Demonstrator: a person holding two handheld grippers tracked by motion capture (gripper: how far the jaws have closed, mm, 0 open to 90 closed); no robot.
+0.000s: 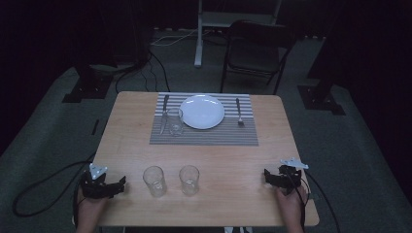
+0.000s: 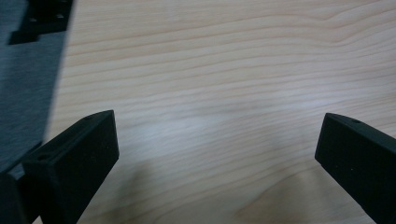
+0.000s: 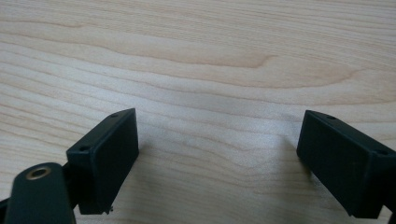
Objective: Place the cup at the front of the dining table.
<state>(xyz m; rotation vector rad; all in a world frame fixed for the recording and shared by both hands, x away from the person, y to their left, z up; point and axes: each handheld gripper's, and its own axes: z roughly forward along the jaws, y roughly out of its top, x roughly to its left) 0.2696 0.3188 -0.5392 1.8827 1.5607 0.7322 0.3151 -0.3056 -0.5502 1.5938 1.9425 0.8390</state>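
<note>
Two clear glasses stand near the table's front edge, one (image 1: 155,180) left of the other (image 1: 189,179). A third glass (image 1: 175,121) sits on the striped placemat (image 1: 204,136) beside a white plate (image 1: 202,111), with a knife (image 1: 164,109) at the left and a fork (image 1: 239,112) at the right. My left gripper (image 1: 121,184) rests at the front left corner, open, its jaws wide apart over bare wood (image 2: 215,116). Over at the front right, my right gripper (image 1: 266,175) is open too, with nothing but wood grain (image 3: 219,135) between its jaws.
The wooden table (image 1: 131,145) stands on grey carpet. A black folding chair (image 1: 255,53) is behind the far edge, beside a white stand (image 1: 199,34). Cables (image 1: 43,189) trail over the floor at the left. The table's left edge (image 2: 58,79) lies close to my left gripper.
</note>
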